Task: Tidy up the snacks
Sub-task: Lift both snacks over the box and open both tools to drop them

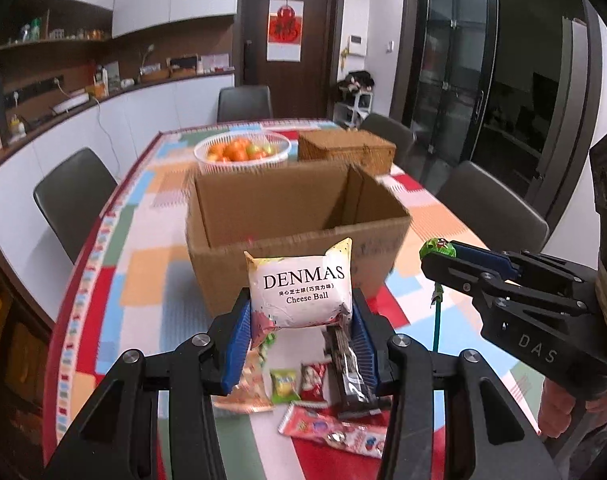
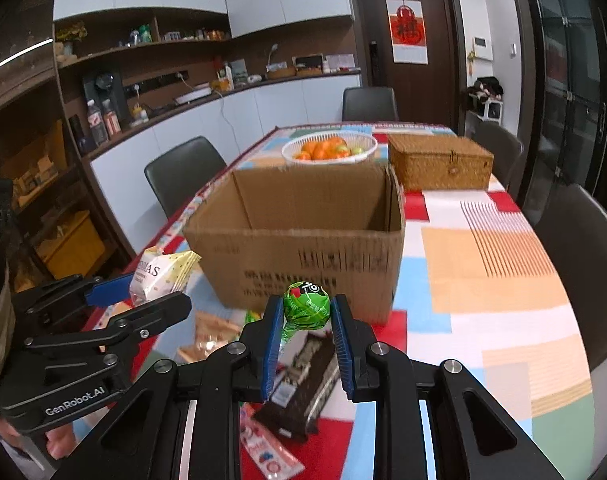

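My left gripper (image 1: 301, 316) is shut on a white DENMAS Cheese Ball packet (image 1: 301, 290) and holds it above the table, in front of the open cardboard box (image 1: 231, 256). My right gripper (image 2: 307, 320) is shut on a green lollipop (image 2: 306, 306), also lifted in front of the box (image 2: 311, 256). The lollipop shows at the right in the left wrist view (image 1: 437, 247), its stick hanging down. The packet shows at the left in the right wrist view (image 2: 159, 274). Several loose snacks lie below: a dark bar (image 1: 349, 380), a red packet (image 1: 335, 432), a green candy (image 1: 284, 386).
A white basket of oranges (image 1: 241, 150) and a wicker box (image 1: 345, 150) stand behind the cardboard box. Grey chairs (image 1: 71, 196) surround the colourful tablecloth (image 2: 483, 280). A counter with shelves runs along the left wall.
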Available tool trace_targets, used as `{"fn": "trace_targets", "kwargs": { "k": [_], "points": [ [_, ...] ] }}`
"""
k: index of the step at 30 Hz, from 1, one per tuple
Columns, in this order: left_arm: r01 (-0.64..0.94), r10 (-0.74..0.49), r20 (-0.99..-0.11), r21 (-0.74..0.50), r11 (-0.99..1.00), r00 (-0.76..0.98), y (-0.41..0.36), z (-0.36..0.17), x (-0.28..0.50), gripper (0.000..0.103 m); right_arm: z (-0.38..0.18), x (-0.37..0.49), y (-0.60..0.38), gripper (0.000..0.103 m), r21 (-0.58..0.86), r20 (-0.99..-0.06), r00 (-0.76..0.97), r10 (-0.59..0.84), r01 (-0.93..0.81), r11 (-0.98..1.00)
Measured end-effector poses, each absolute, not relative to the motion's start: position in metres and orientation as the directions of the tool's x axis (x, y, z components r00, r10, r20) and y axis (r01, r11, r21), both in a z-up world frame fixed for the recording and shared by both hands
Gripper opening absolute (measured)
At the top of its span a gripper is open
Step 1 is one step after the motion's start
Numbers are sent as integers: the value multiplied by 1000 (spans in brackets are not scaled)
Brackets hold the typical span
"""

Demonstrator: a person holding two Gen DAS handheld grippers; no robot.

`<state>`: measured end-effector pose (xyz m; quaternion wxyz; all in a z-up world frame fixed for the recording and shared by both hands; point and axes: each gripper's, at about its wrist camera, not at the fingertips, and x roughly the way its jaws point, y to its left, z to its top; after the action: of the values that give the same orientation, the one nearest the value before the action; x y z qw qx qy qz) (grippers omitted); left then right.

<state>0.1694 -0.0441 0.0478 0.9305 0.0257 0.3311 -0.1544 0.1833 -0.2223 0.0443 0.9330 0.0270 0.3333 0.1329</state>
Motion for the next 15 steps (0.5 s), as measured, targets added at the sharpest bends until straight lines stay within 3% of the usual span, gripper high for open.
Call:
{"fn": "trace_targets", "kwargs": {
  "k": [8, 15],
  "points": [
    [292, -248, -564, -12, 956, 787, -39, 78, 190, 45, 76, 209, -219, 26, 129, -549, 794, 261, -228, 965],
    [290, -256, -570, -31, 956, 781, -32, 86, 220, 45, 93, 230, -217, 26, 113, -515, 820, 250, -224, 968]
  ]
}}
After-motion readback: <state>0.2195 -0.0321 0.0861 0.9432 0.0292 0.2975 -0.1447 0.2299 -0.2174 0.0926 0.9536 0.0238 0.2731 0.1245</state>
